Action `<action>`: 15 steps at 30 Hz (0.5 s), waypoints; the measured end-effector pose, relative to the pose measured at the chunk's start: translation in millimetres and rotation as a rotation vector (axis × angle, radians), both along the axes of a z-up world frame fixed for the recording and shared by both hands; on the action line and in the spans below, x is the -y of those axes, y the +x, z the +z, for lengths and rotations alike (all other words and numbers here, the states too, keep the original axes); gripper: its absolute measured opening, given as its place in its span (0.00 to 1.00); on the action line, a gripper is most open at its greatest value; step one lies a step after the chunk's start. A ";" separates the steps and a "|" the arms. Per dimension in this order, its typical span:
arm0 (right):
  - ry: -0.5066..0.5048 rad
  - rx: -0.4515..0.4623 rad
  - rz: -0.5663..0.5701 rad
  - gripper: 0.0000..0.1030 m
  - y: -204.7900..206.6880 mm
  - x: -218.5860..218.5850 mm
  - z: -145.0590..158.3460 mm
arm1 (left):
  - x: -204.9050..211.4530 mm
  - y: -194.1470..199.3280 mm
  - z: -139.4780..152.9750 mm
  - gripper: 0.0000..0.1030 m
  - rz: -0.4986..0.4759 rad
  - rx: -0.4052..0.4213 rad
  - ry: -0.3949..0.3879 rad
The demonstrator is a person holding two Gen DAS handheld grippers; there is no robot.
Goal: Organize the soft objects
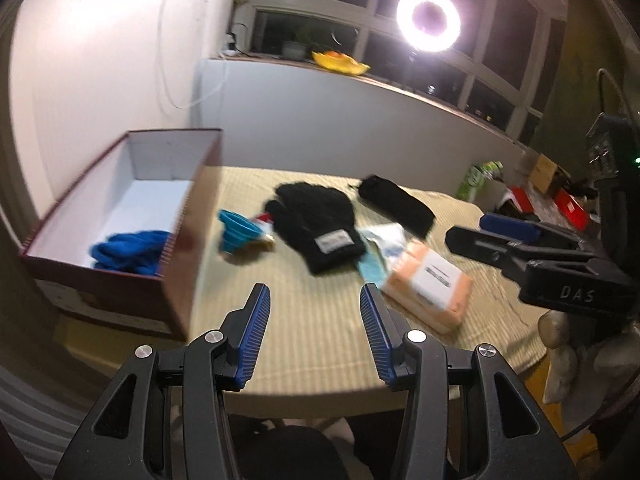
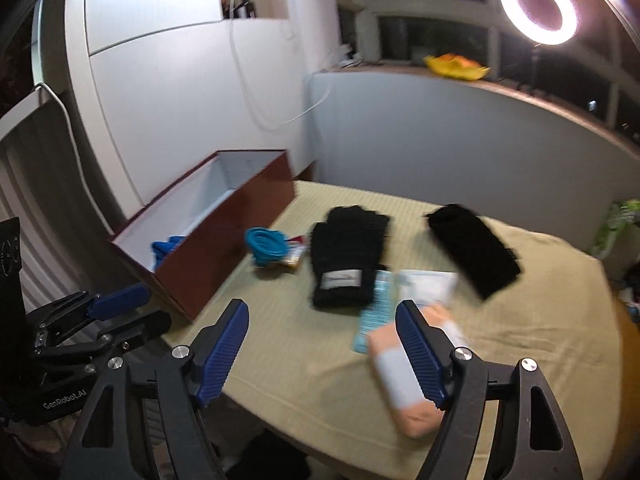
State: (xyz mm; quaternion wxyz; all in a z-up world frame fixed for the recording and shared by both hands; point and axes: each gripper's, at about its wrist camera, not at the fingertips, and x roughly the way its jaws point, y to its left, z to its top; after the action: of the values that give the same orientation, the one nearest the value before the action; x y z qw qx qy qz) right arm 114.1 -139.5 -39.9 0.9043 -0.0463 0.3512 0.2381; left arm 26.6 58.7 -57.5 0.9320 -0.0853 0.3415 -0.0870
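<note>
Beige table holds black glove beside open box.

my left wrist camera rides low behind my left gripper, looking forward and down across the table toward the window wall, the open box close at its left. my right wrist camera sits behind my right gripper, aimed the same way from further right, the box further off. both views share the black glove, the ring light, and each other's gripper at the edge.
</note>
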 end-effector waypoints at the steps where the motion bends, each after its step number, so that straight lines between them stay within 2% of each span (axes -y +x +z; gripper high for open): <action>1: -0.003 0.006 -0.010 0.70 -2.9 4.2 -0.2 | 6.0 0.2 -1.8 0.44 -0.011 -0.005 -0.003; 7: -0.037 0.061 -0.066 0.70 -19.0 36.8 -1.7 | 37.1 3.3 -14.7 0.44 -0.053 -0.040 -0.042; 15: -0.100 0.036 -0.097 0.70 -18.3 70.1 -18.3 | 78.7 12.9 -33.3 0.46 -0.116 -0.093 -0.055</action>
State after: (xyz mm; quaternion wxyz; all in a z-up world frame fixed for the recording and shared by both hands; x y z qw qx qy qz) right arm 95.8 -209.6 -58.2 0.9175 -0.0785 0.3482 0.1755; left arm 39.5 -20.0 -90.8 0.9059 -0.0951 0.3861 -0.1461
